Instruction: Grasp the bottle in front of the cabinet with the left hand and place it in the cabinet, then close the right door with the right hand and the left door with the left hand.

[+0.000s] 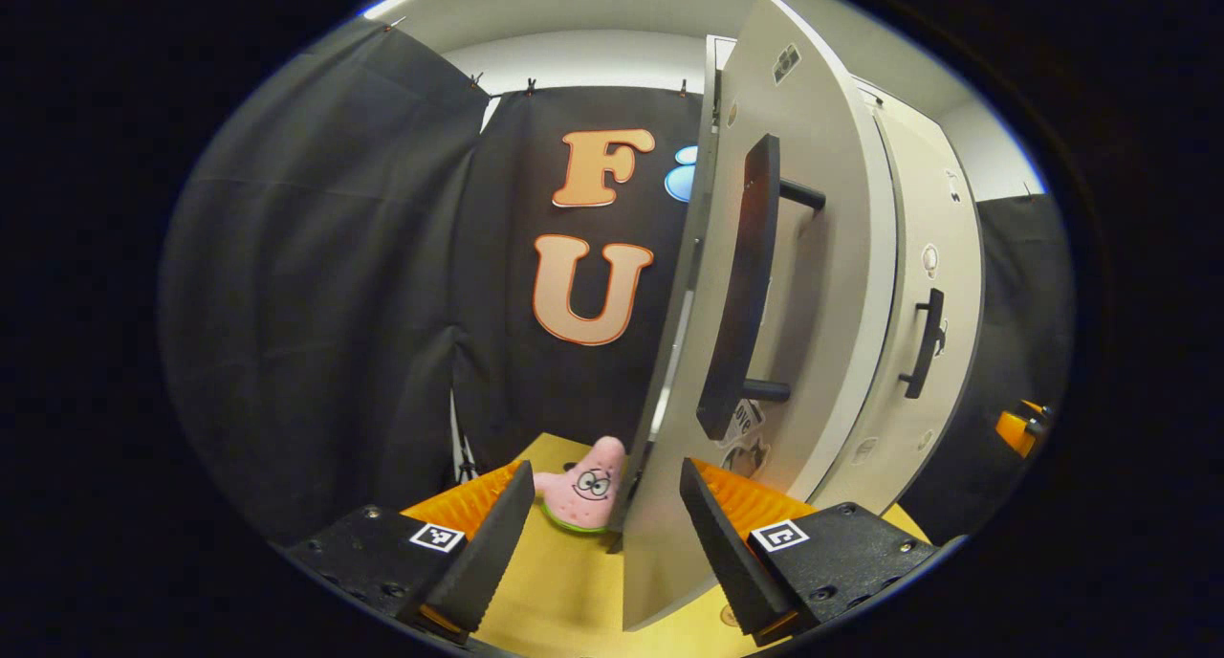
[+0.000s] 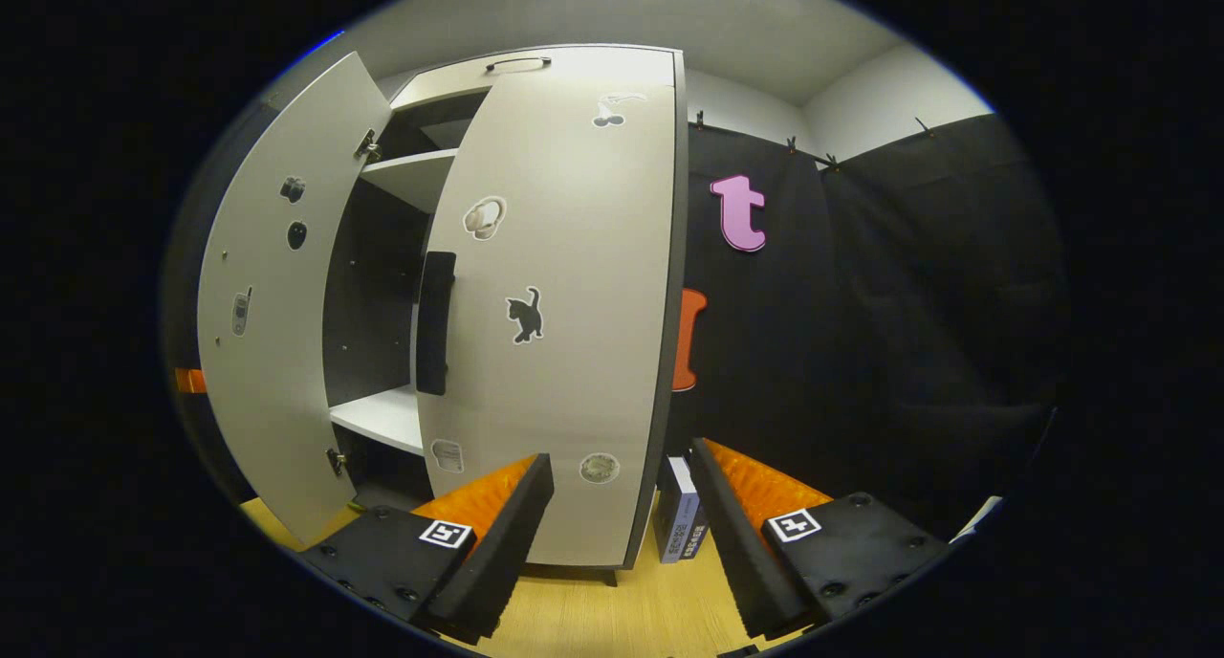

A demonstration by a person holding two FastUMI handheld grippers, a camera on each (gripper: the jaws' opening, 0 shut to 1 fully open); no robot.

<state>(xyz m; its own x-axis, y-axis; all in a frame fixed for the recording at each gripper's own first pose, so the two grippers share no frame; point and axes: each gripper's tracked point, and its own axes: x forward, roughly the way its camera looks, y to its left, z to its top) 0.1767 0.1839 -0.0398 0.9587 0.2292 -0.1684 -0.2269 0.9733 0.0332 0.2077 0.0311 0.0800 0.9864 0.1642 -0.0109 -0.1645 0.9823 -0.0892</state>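
The wooden tabletop [image 1: 574, 581] is pale yellow. A pink star plush [image 1: 588, 491] lies on it near the cloth wall, just beside the edge of the open cabinet door. In the right gripper view the cabinet [image 2: 564, 304] stands on the same top [image 2: 612, 620], and a small box [image 2: 681, 519] stands upright just beside its right side.

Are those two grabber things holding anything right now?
No. The left gripper is open, with the left door's edge between its fingers, untouched as far as I can tell. The right gripper is open before the right door.
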